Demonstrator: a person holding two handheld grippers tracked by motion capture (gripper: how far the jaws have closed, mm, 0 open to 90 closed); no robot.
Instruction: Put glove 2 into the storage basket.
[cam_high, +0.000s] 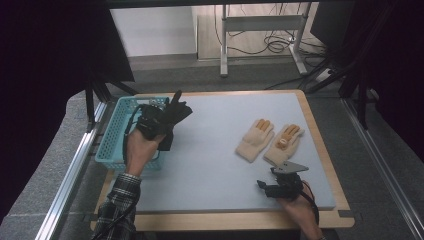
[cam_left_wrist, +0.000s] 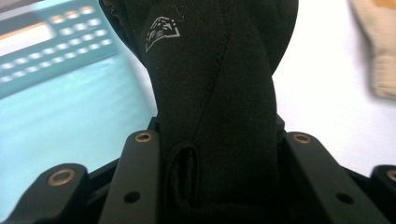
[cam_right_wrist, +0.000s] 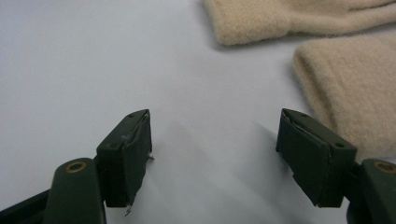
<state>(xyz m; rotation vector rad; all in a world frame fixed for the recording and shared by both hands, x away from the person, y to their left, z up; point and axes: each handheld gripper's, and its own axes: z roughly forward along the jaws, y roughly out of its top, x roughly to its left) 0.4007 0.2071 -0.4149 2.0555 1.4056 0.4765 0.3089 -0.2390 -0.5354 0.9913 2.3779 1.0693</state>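
Now my left gripper (cam_high: 159, 122) is clamped on the black glove (cam_high: 175, 117), which hangs in the air at the left of the high view, just above the right rim of the turquoise basket (cam_high: 111, 145). My right gripper (cam_high: 274, 189) rests low at the lower right, jaws apart and empty, near the two beige gloves (cam_high: 270, 140) on the grey mat (cam_high: 210, 165).

I think the glove can slip, because in the left gripper view (cam_left_wrist: 215, 93) the jaws pinch only the folded cuff and the rest is loose. The limp part may also catch on the basket rim.

The long axis of the glove goes from lower left to upper right in the high view; one finger points up toward the top of the frame.
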